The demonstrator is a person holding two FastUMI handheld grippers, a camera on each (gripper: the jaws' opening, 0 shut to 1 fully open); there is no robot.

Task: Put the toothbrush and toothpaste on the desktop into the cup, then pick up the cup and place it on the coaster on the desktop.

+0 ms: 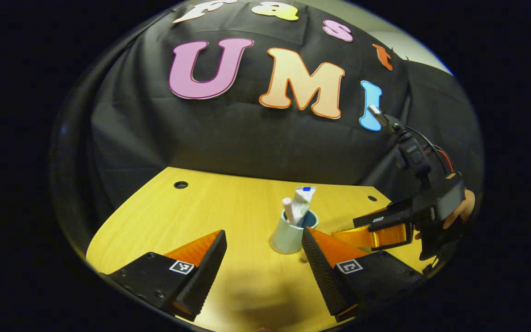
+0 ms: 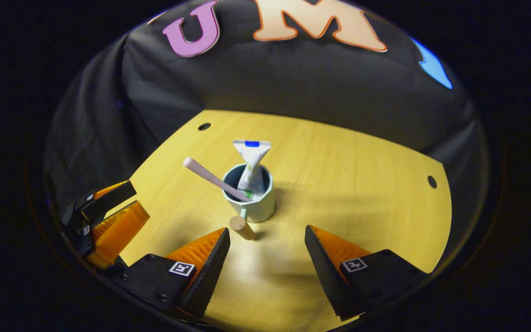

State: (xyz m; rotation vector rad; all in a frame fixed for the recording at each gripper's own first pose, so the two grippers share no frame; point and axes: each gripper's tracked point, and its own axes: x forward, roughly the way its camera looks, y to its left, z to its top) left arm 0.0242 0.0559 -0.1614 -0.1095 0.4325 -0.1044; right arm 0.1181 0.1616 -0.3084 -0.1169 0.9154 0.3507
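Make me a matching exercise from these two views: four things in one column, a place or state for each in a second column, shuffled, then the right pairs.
Things:
1. toothpaste
2. toothbrush
3. cup
4. right gripper

Places or states:
A. stands on the wooden desktop
B. open, holding nothing
C. leans out over the cup's rim
D. stands in the cup, crimped end up

Pairs: 1-D, 2-C, 3-A, 4-B

- A yellow wood-grain table (image 2: 348,166) with a curved far edge has small round dark holes (image 2: 204,126) near its far corners.
- A creased black cloth wall (image 1: 228,133) hangs behind it.
- A pale wall patch (image 1: 413,46) shows at upper right.
- Soft shadows lie across the tabletop.
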